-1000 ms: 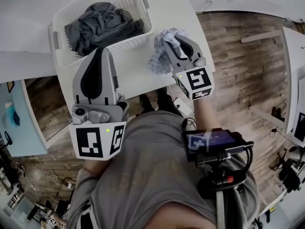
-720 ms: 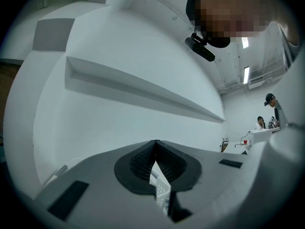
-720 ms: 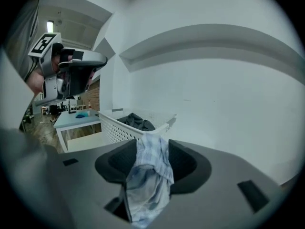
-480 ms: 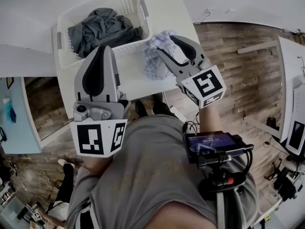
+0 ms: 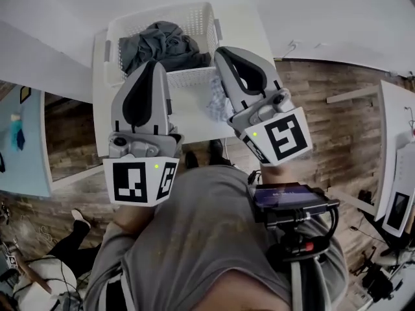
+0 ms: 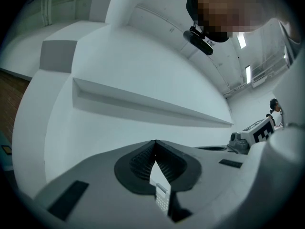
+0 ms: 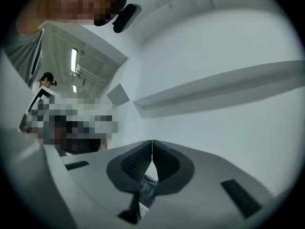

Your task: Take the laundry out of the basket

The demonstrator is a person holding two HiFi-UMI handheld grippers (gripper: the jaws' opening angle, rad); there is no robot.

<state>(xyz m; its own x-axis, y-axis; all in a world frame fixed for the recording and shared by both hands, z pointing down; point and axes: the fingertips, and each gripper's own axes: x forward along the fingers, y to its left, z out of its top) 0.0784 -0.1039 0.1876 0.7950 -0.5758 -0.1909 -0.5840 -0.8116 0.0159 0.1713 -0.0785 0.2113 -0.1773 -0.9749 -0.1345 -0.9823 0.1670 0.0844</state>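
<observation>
A white slatted basket [image 5: 189, 77] stands on the white table [image 5: 194, 123] with dark grey laundry [image 5: 159, 41] bunched inside it. A light checked cloth [image 5: 216, 102] lies on the table just right of the basket, partly hidden behind my right gripper. My left gripper [image 5: 153, 63] hangs above the basket's near wall, shut and empty. My right gripper [image 5: 220, 50] is level with the basket's right end, jaws together, nothing in them. Both gripper views look up at white walls; the left gripper [image 6: 155, 142] and the right gripper [image 7: 152, 141] each show jaws meeting at the tips.
Wood flooring [image 5: 324, 109] spreads to the right of the table. Another white table edge [image 5: 395, 148] is at far right, and a blue panel [image 5: 26, 141] at far left. A device [image 5: 288, 196] hangs on the person's chest.
The right gripper opened and let go of the checked cloth, which now lies on the table, then shut empty. Both grippers now sit closer to the basket in the head view.
</observation>
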